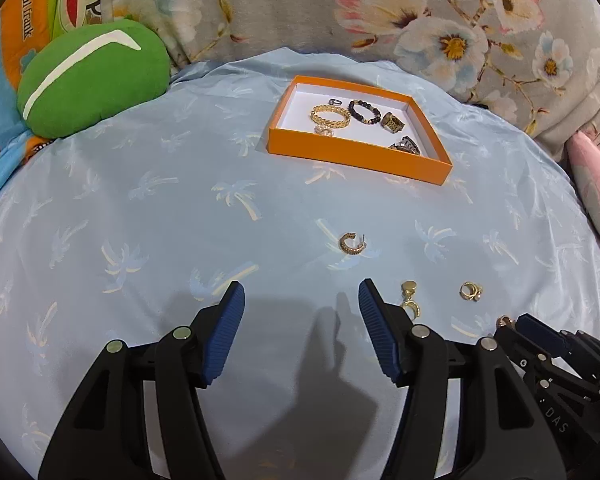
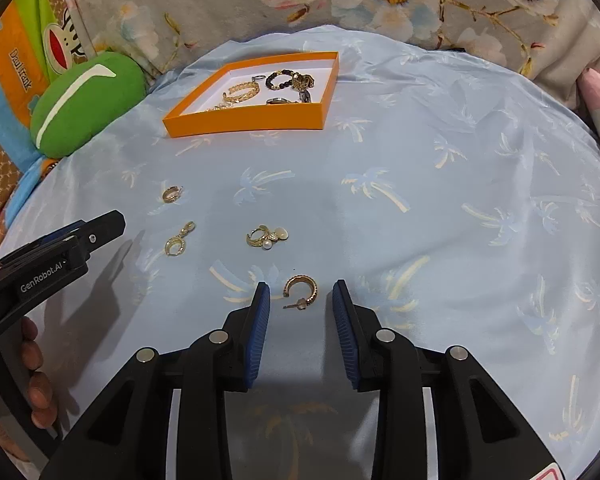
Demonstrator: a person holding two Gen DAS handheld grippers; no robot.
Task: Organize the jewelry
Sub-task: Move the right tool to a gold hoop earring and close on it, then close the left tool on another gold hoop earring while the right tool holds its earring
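An orange tray (image 1: pixel 356 155) (image 2: pixel 244 123) lies on the pale blue cloth and holds several pieces: gold bangle (image 1: pixel 331 115), dark bead bracelet (image 1: pixel 364 111), gold ring (image 1: pixel 392 122). Loose gold earrings lie on the cloth: a hoop (image 1: pixel 352 243) (image 2: pixel 171 194), a drop earring (image 1: pixel 410 299) (image 2: pixel 179 240), a pearl cluster (image 1: pixel 471 291) (image 2: pixel 266 237). My right gripper (image 2: pixel 302 294) is open, its blue pads either side of a gold hoop earring (image 2: pixel 302 290). My left gripper (image 1: pixel 300 298) is open and empty over bare cloth.
A green cushion (image 1: pixel 92 80) (image 2: pixel 86 102) sits at the back left. A floral blanket (image 1: pixel 420 12) runs along the back. A pink pillow (image 1: pixel 596 184) lies at the right edge. The left gripper's body (image 2: pixel 52 252) shows in the right wrist view.
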